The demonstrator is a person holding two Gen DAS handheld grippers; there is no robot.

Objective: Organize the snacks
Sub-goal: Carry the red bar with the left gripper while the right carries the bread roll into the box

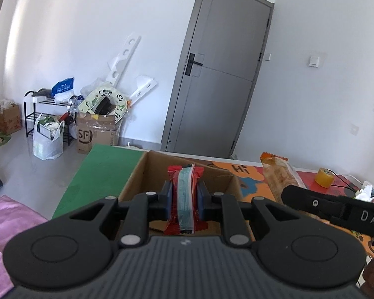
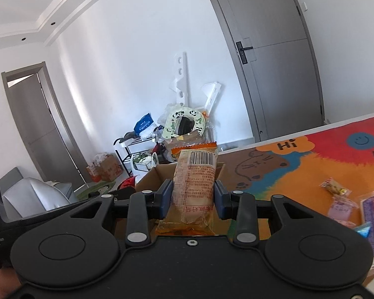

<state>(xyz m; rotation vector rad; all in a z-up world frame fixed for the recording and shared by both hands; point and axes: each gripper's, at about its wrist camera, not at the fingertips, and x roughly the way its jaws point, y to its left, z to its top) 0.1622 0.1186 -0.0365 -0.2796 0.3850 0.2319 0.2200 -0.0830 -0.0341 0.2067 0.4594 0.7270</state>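
My left gripper (image 1: 185,194) is shut on a red snack packet (image 1: 185,199) with a pale blue stripe, held upright over the open cardboard box (image 1: 137,174). My right gripper (image 2: 193,195) is shut on an orange snack packet (image 2: 195,184) with a barcode, held upright near the same box (image 2: 149,177). That orange packet (image 1: 279,174) and the right gripper's black body also show at the right of the left wrist view. Several loose snack packets (image 2: 335,186) lie on the colourful mat at the right.
The box stands on a table with a green mat (image 1: 99,169) and a colourful cartoon mat (image 2: 311,164). A yellow tape roll (image 1: 324,177) sits on the mat. Behind are a grey door (image 1: 217,74), a shoe rack, bags and cardboard boxes (image 1: 97,129).
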